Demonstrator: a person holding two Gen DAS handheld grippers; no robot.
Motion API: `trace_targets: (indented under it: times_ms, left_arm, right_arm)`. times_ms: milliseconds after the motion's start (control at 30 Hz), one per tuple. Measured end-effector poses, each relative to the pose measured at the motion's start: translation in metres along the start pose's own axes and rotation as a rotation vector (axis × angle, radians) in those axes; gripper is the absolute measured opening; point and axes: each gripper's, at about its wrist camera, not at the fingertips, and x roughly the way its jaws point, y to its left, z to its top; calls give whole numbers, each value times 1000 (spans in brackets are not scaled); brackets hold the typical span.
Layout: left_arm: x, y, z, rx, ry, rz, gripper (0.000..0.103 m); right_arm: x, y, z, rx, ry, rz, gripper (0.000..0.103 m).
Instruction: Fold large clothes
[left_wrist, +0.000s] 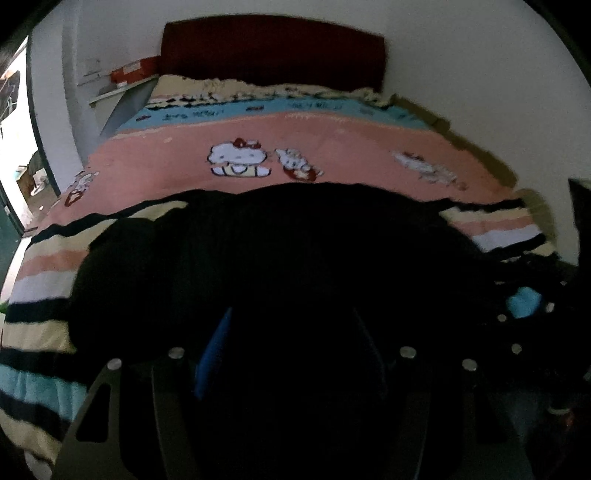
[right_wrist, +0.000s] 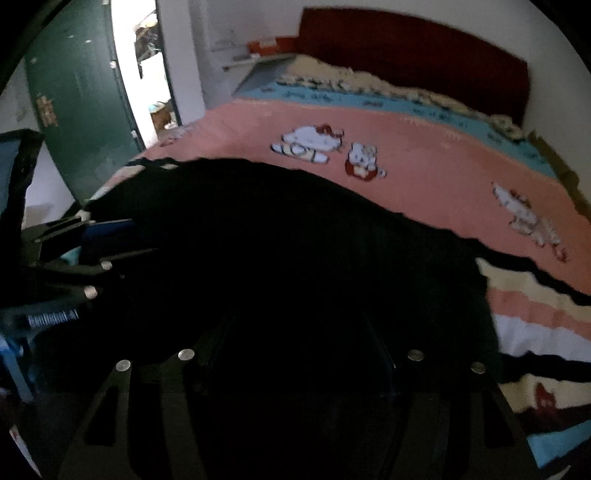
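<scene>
**Black garment on bed, grip unclear**

Black garment (left_wrist: 288, 240) lies spread over the near part of the pink cartoon blanket (left_wrist: 332, 140), under both my claws. My left gripper (left_wrist: 291, 332) and right gripper (right_wrist: 299, 332) hang over it; fingers look parted, but it's too dark to tell if cloth is pinched. Likely soft, limp, some weight, will sag. Best hold: far edge (right_wrist: 332, 188) corners, 1 per claw.
</scene>
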Motion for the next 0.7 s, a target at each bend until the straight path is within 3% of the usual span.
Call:
trace_targets:
  times_ms: [133, 233, 700]
  left_arm:
    - [-32, -11, -24, 17, -8, -33, 63]
    - [-32, -20, -42, 32, 21, -42, 63]
    - [16, -26, -74, 52, 34, 17, 64]
  right_arm:
    - [-39, 11, -22, -17, -28, 45, 63]
    - [-53, 22, -42, -39, -17, 65, 63]
    - [22, 7, -70, 36, 128, 40, 65]
